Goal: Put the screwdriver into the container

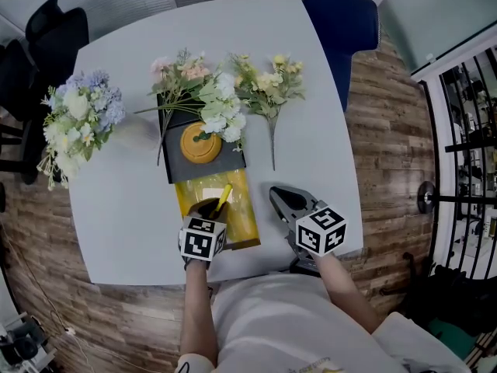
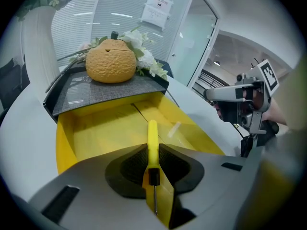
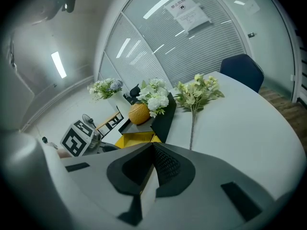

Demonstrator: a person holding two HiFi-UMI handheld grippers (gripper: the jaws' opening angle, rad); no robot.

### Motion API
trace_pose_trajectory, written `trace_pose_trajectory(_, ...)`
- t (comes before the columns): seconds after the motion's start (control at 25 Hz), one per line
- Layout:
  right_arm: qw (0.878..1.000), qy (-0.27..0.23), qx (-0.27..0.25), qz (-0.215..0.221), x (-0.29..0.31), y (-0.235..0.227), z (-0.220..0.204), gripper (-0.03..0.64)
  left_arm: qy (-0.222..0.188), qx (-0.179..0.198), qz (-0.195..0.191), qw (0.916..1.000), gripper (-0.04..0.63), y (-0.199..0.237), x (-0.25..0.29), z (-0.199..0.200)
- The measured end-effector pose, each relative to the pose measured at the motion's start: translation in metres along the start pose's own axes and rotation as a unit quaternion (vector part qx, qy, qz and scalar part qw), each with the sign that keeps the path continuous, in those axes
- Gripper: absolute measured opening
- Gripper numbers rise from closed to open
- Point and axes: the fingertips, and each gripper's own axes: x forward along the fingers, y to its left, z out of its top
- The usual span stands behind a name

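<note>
Print on the notice (image 2: 157, 8) on the glass wall is too small to read, while your left gripper (image 2: 152, 147) clamps the yellow-handled screwdriver (image 2: 152, 131) over the open yellow container (image 2: 67, 143) and your right gripper (image 3: 153, 146), beside it, has its jaws together on nothing.

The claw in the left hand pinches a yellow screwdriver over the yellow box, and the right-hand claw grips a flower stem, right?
Not quite. The right gripper grips nothing: the right gripper view shows its jaws together and empty, the flower stem lying on the table beyond. The left gripper does pinch the yellow screwdriver over the yellow box.
</note>
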Motion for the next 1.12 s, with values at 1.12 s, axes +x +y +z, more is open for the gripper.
trace_pose_trajectory(1.12,0.993,-0.055,-0.099,-0.033,-0.057,0.047,0.021,0.015,-0.133,-0.009,0.046,0.99,0.06,-0.014,-0.082,0.034)
